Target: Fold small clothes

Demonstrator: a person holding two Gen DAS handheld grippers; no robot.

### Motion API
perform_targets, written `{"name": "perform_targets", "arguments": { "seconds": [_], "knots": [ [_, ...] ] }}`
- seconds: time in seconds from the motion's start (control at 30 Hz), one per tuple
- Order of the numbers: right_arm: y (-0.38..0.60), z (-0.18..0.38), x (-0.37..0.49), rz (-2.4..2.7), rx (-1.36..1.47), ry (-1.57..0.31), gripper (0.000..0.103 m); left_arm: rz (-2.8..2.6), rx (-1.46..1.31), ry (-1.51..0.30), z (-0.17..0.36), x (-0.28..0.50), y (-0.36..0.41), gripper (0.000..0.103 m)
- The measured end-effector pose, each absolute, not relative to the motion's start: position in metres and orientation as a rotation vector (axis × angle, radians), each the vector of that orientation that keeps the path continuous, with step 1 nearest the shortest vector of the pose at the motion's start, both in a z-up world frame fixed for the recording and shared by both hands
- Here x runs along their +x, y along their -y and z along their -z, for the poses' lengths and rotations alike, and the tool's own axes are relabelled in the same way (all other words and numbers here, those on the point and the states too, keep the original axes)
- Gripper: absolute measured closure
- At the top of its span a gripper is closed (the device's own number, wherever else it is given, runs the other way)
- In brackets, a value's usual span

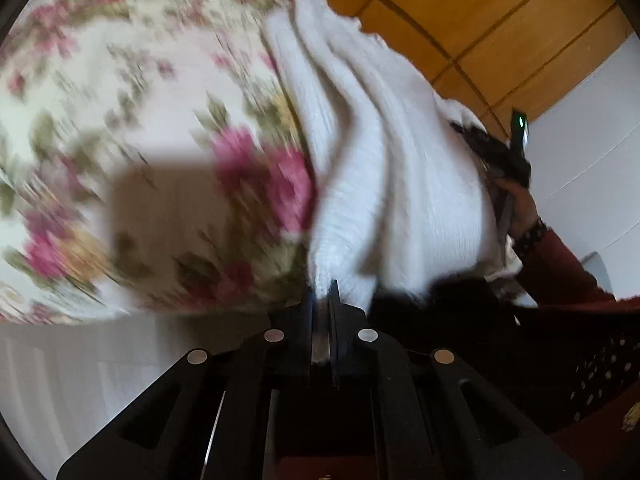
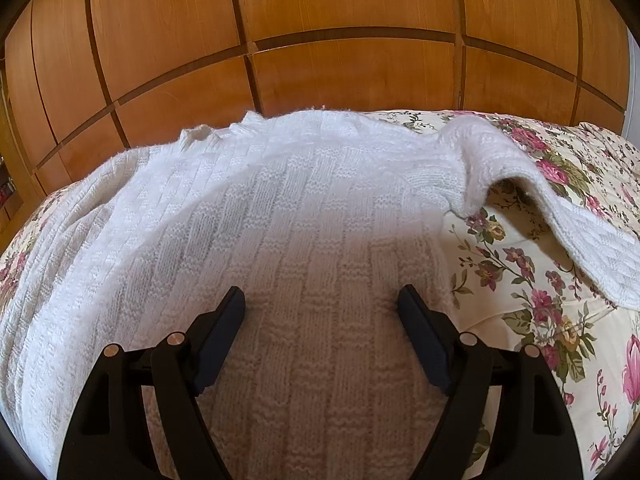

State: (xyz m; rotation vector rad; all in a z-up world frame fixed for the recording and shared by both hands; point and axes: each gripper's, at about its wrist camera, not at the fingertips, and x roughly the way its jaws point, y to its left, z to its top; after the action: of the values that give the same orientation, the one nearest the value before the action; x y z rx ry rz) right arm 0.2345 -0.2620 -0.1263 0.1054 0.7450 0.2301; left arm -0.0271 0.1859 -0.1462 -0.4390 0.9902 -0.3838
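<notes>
Left wrist view. Item: white knitted sweater (image 1: 384, 168), lying on a flowered bedspread (image 1: 120, 120) and bunched into long ridges. My left gripper (image 1: 322, 300) has its jaws nearly together, pinching a white edge of the knit between them. The ridges run from the pinch point up and away toward the wooden wardrobe (image 1: 480, 20). At the right edge I see a person's hand (image 1: 520, 204) in a red sleeve, holding the other tool against the sweater. The picture is smeared, so which edge I hold, hem or sleeve, I cannot tell.

Right wrist view. Item: the same sweater (image 2: 280, 220), spread flat over the bedspread (image 2: 540, 300). My right gripper (image 2: 322, 300) stands wide, fingers apart over the knit body with nothing pinched; whether the tips touch the cloth I cannot tell. The neck opening (image 2: 198, 133) sits at the far left, toward the wardrobe (image 2: 320, 40). The long axis therefore seems to run from near me out toward the far left, collar end away. One sleeve (image 2: 560, 216) trails off to the right, partly lifted off the bedspread and sloping down toward me.

Progress, my judgement: early. The body lies mostly open and the right sleeve is not yet folded in. One edge is gripped on the left side, so a first fold seems under way. Remaining: both sleeves in, then the body halved.
</notes>
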Motion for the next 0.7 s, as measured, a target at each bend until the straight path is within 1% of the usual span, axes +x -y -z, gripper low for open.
{"name": "perform_targets", "arguments": {
  "seconds": [0.1, 0.17, 0.3, 0.4, 0.57, 0.67, 0.7],
  "knots": [
    [0.262, 0.126, 0.234, -0.229, 0.104, -0.745, 0.024, 0.242, -0.459, -0.905, 0.116, -0.021, -0.232, 0.098],
    [0.262, 0.126, 0.234, -0.230, 0.105, -0.745, 0.024, 0.095, -0.411, -0.854, 0.090, -0.016, -0.275, 0.098],
    [0.262, 0.126, 0.234, -0.231, 0.106, -0.745, 0.024, -0.136, -0.325, -0.776, 0.047, 0.001, -0.345, 0.098],
    [0.262, 0.125, 0.234, -0.230, 0.104, -0.745, 0.024, -0.260, -0.309, -0.747, 0.025, 0.022, -0.389, 0.098],
    [0.261, 0.126, 0.235, -0.227, 0.098, -0.747, 0.023, -0.412, -0.254, -0.747, 0.022, 0.063, -0.428, 0.099],
    [0.261, 0.126, 0.235, -0.226, 0.095, -0.748, 0.023, -0.499, -0.211, -0.831, 0.048, 0.094, -0.439, 0.098],
    [0.261, 0.126, 0.235, -0.226, 0.095, -0.748, 0.023, -0.509, -0.215, -0.849, 0.056, 0.098, -0.444, 0.094]
  ]
}}
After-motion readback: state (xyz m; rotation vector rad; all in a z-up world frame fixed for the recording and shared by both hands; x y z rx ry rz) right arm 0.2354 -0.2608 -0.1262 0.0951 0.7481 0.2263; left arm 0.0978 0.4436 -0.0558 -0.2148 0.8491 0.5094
